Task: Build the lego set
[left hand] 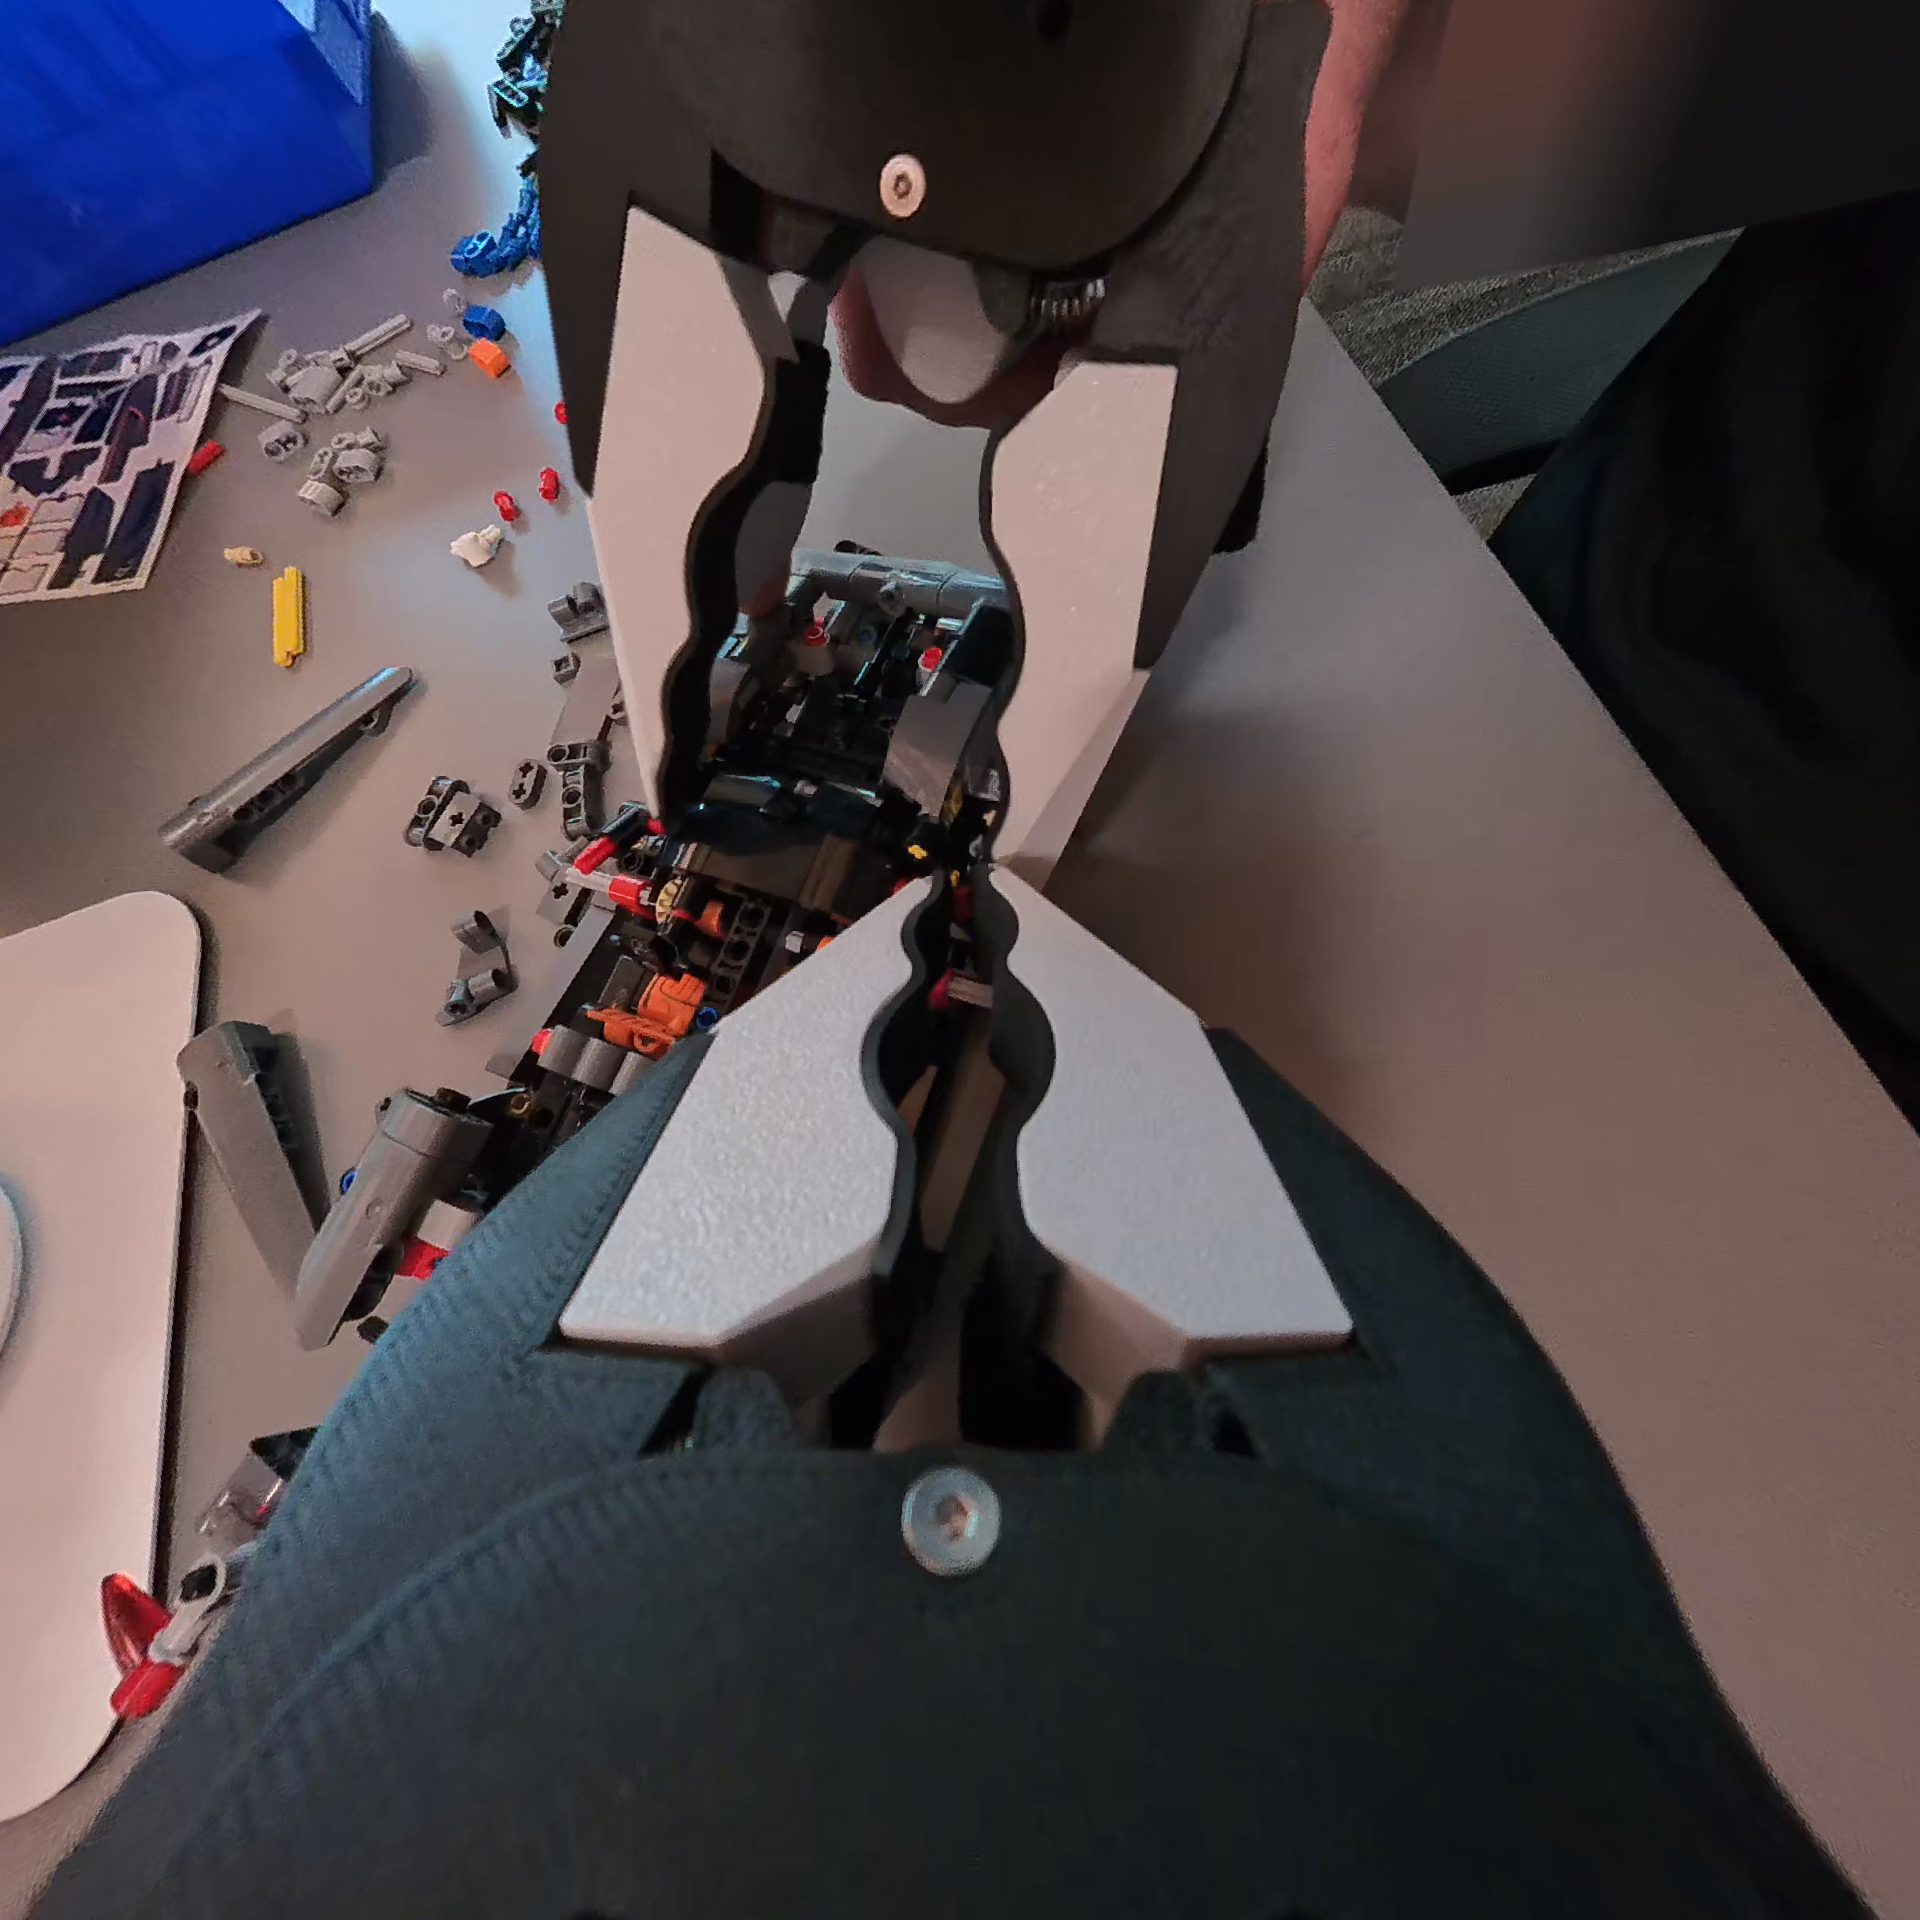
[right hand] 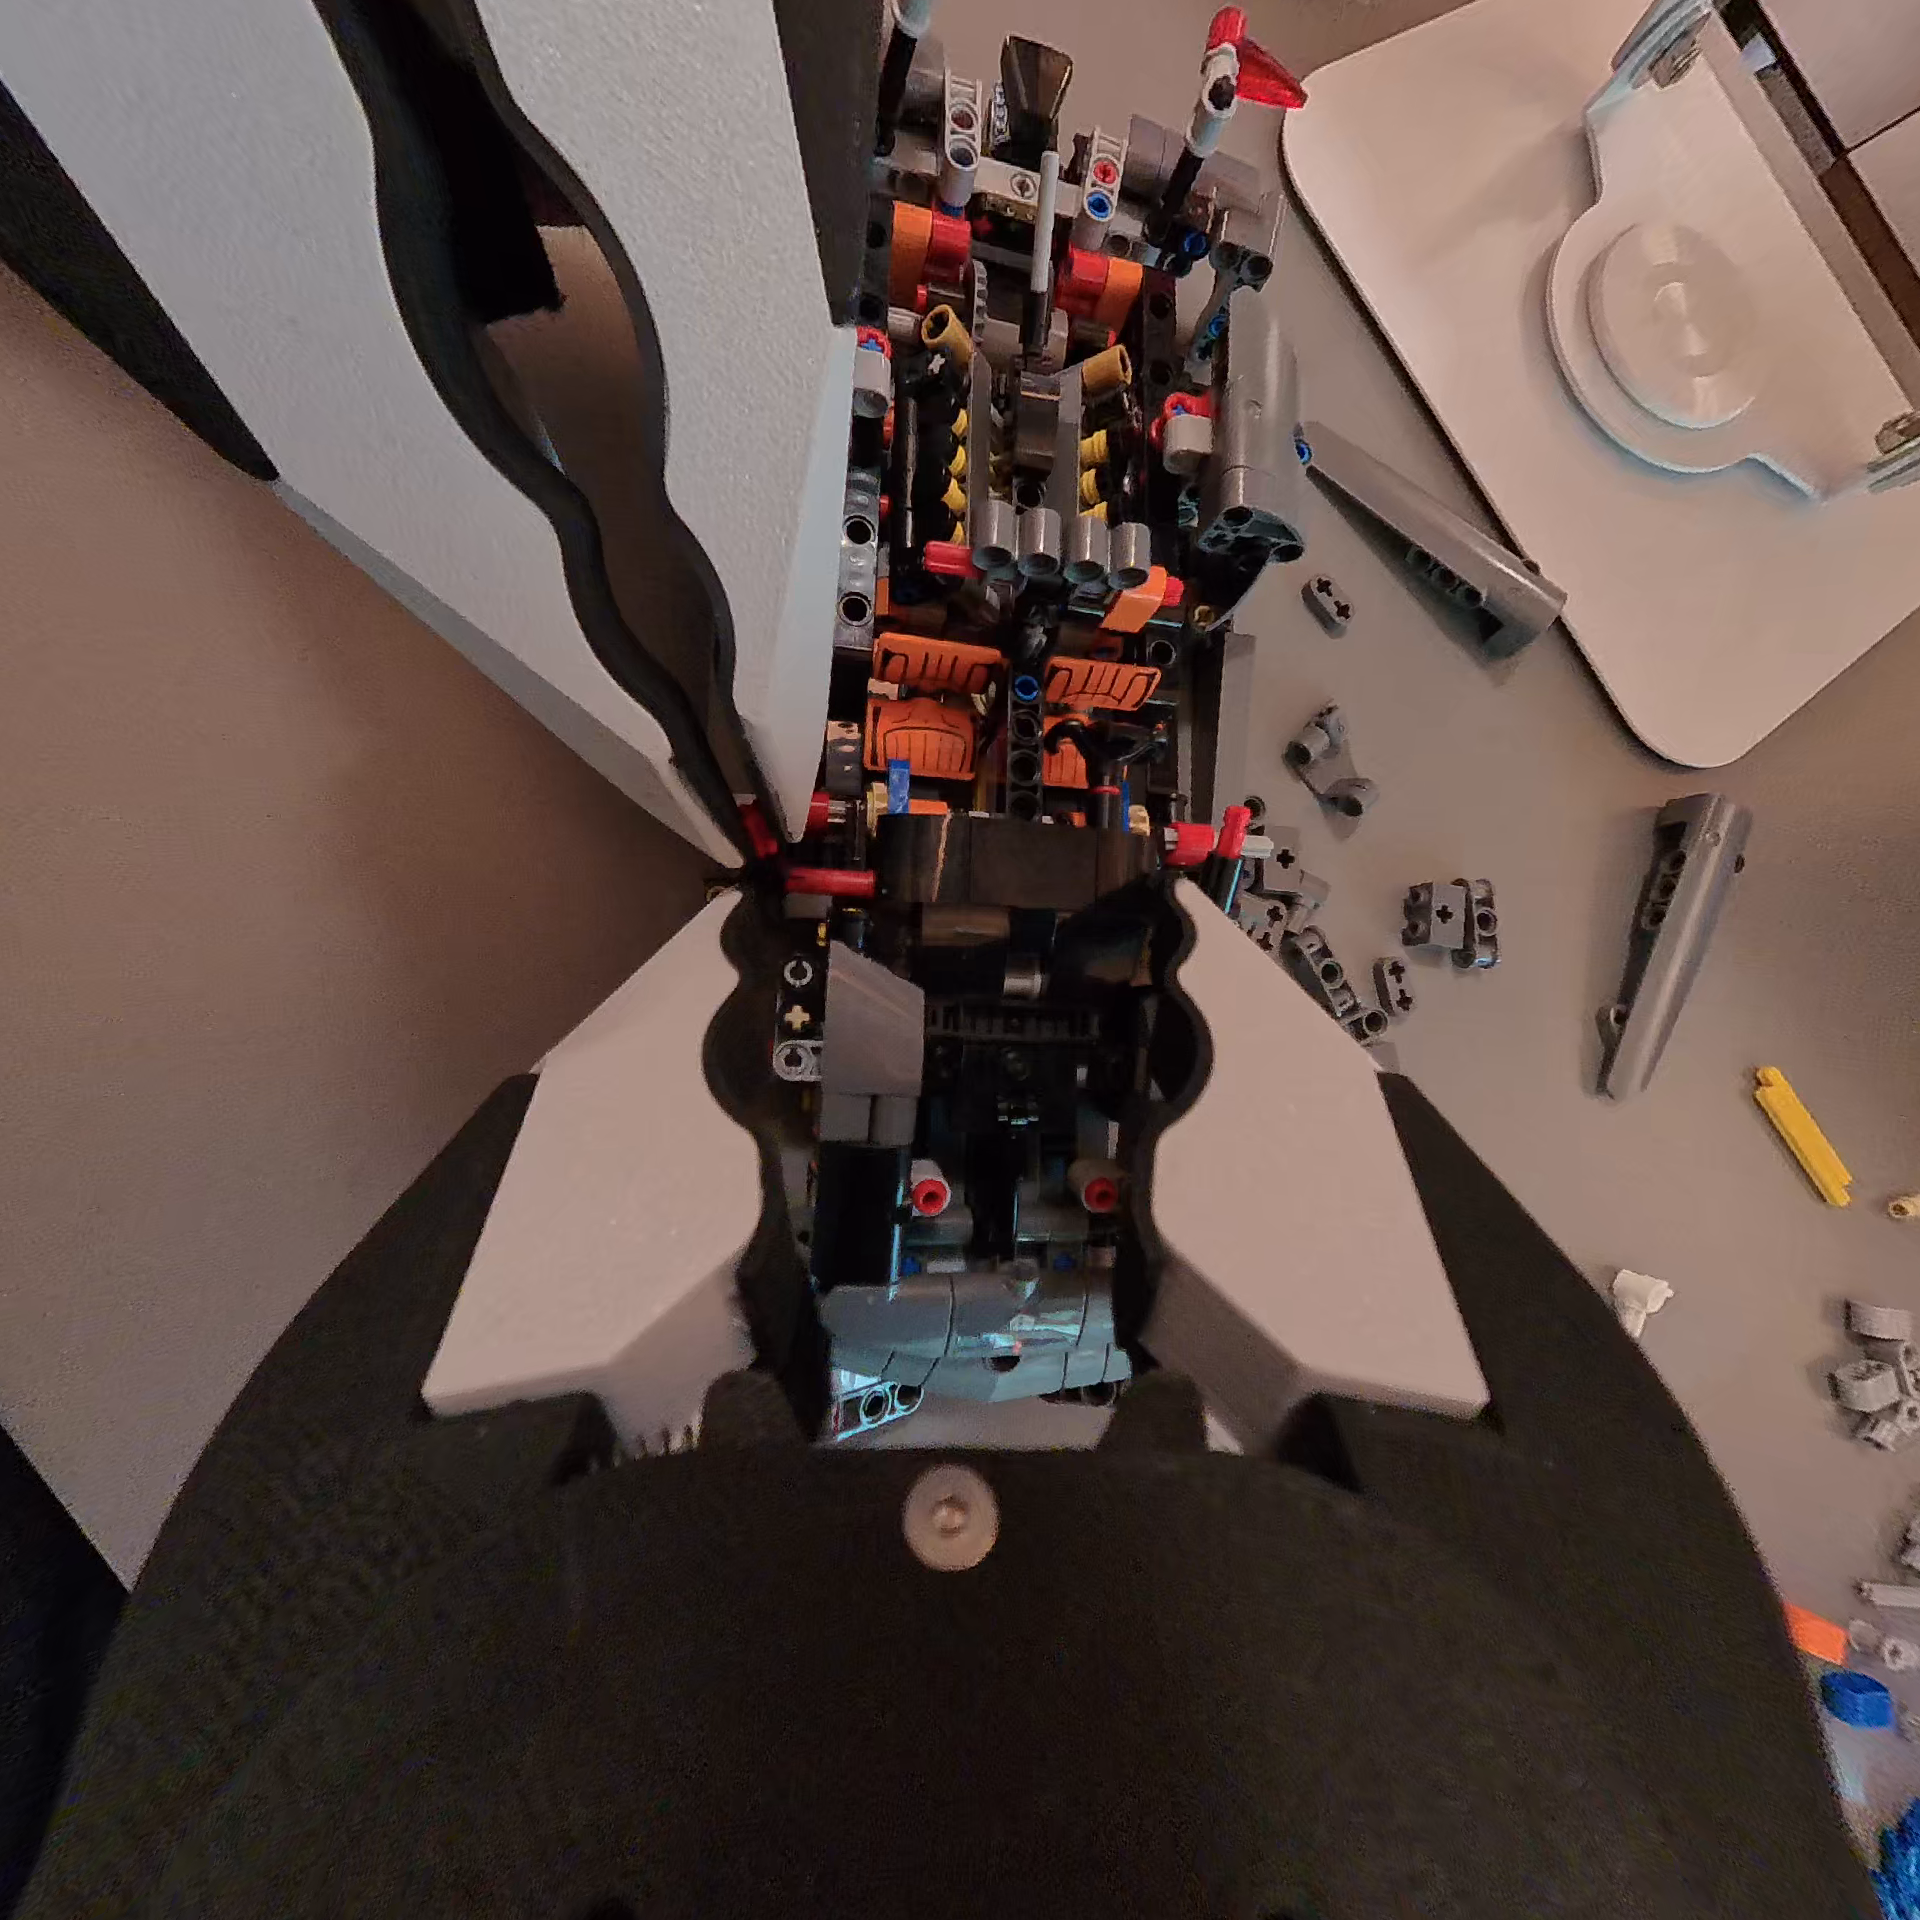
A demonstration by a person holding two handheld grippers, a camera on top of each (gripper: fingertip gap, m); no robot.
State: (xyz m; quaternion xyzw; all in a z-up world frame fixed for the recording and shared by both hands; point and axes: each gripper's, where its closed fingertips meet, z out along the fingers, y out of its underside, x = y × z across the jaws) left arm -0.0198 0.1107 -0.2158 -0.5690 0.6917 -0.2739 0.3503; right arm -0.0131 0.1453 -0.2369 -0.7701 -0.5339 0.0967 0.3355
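A brick-built car chassis [right hand: 1018, 623] in black, grey and orange lies on the grey table [right hand: 1558, 1195]. My right gripper [right hand: 954, 888] straddles its front end, and both pads press on its sides. The left wrist view shows this gripper [left hand: 831, 831] from the front, around the same chassis [left hand: 727, 935]. My left gripper [left hand: 961, 883] is at the chassis's side, with its tips closed on a small red pin [left hand: 961, 902]. In the right wrist view the left gripper [right hand: 750, 842] comes in from the upper left and pinches that red pin [right hand: 756, 826].
Loose grey pieces [left hand: 332, 416] and long grey panels [left hand: 291, 764] lie left of the chassis, with a yellow bar [left hand: 288, 613]. A sticker sheet [left hand: 94, 457] and a blue box [left hand: 156, 135] are at the far left. A white board [left hand: 94, 1143] is nearby. The table's edge [left hand: 1558, 644] runs on the right. My hands' fingertips stand some 4 cm from each other. My left tips are about 30 cm from the yellow bar [left hand: 288, 613], my right tips only 20 cm. The right camera catches it too, in the right wrist view [right hand: 1804, 1142].
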